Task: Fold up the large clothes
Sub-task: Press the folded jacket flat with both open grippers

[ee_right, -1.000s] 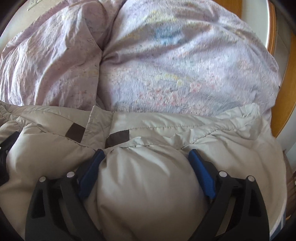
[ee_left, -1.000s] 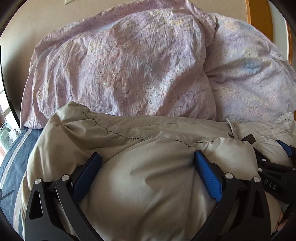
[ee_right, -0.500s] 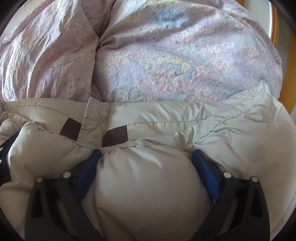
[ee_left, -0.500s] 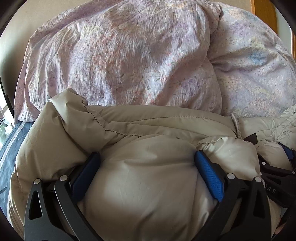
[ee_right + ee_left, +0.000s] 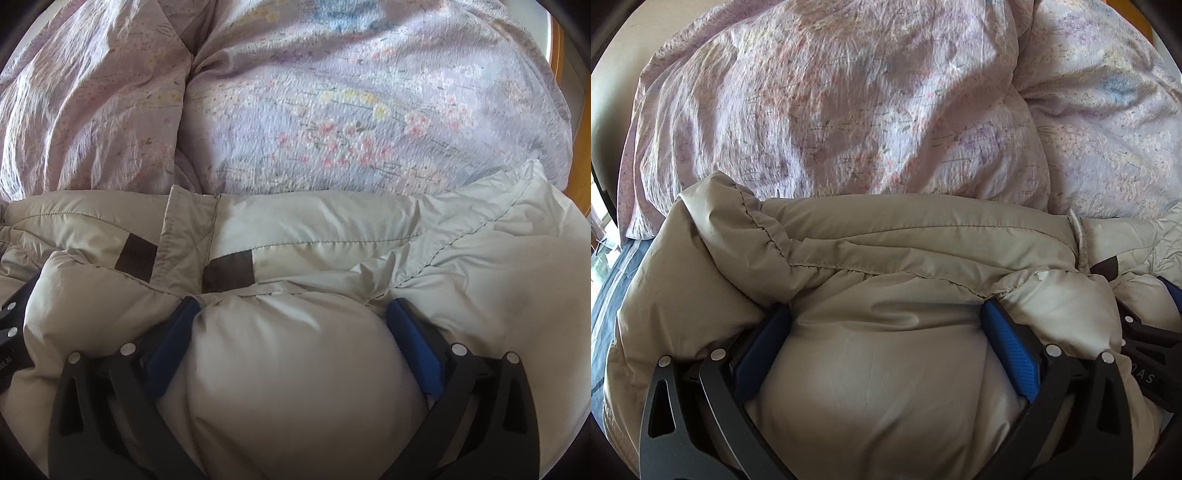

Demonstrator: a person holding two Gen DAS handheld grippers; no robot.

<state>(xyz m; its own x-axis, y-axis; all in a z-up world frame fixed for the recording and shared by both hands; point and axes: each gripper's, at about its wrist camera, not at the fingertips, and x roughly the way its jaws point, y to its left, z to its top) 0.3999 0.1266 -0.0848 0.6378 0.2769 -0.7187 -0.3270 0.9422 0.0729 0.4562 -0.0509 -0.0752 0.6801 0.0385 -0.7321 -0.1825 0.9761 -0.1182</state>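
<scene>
From the left wrist view, the left gripper (image 5: 886,354) stands wide with a fat bulge of the beige puffer jacket (image 5: 905,240) swelling between its blue pads (image 5: 1010,350); the padding fills the gap and touches both pads, though whether they truly pinch it I cannot tell. The jacket lies straight ahead of and under the fingers, its stitched hem running crosswise, left to right, and butting against the flowered quilt (image 5: 849,110) beyond. A strip of dark striped bedsheet (image 5: 613,295) shows at the left edge. From the right wrist view, the right gripper (image 5: 291,350) sits on the same jacket, its jaws opening, padding bulging between them but seemingly no longer squeezed (a release, I judge). Two brown patches (image 5: 229,273) flank the front opening just ahead of its left finger. Both grippers sit side by side along the jacket's long axis, the right nearer the opening, so the next fold would likely run across that line.
</scene>
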